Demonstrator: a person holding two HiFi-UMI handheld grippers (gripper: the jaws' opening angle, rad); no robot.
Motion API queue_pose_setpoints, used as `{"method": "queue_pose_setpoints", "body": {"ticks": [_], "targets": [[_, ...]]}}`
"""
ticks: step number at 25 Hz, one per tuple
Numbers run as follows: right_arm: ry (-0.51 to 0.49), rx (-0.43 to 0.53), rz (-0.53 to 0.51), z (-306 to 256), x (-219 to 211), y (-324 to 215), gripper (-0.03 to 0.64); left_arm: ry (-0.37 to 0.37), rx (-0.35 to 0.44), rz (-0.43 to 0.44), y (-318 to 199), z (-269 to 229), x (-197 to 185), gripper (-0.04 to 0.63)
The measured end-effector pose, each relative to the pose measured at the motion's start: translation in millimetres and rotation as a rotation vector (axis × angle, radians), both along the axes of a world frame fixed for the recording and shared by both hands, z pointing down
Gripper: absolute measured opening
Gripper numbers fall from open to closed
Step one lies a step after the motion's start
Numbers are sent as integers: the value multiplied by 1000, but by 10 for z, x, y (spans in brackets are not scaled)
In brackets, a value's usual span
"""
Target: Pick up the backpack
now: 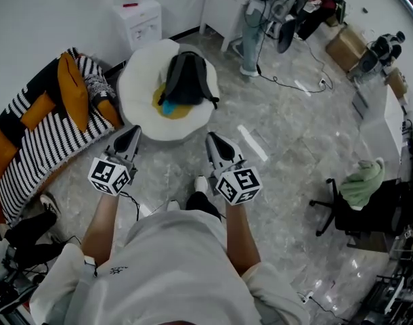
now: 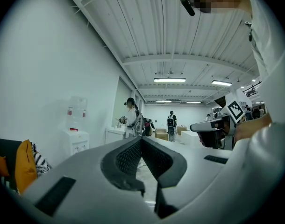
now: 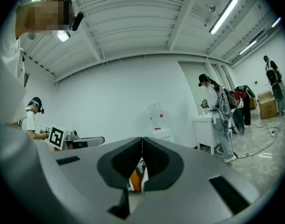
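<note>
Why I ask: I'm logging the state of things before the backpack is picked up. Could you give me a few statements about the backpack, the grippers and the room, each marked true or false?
1. The backpack lies on the round white cushion. True.
2. The left gripper is shut on a backpack strap. False: its jaws are together on nothing, and it is short of the cushion, apart from the backpack.
3. The right gripper has its jaws together with nothing held. True.
4. The orange pillow lies on the floor beside the office chair. False: it lies on the black-and-white striped couch.
5. A green cloth is draped on the office chair. True.
</note>
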State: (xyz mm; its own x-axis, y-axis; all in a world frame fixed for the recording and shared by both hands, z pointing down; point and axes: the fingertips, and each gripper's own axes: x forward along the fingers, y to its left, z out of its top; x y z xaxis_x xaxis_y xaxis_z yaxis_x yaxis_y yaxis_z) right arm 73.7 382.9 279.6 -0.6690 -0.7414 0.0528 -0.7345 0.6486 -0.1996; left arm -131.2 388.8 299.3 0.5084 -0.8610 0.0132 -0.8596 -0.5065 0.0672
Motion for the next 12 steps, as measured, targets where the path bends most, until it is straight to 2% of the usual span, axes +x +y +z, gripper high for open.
{"method": "queue_pose_setpoints", "body": {"ticks": [6,12], "targets": [[-6,-7,-10,50,-108,-203,6,-17,-11,3,-185,83,-50,3],[-3,-11,-9,90,-33,-424,8,-23,-8,7,-409,50,34,3]]}}
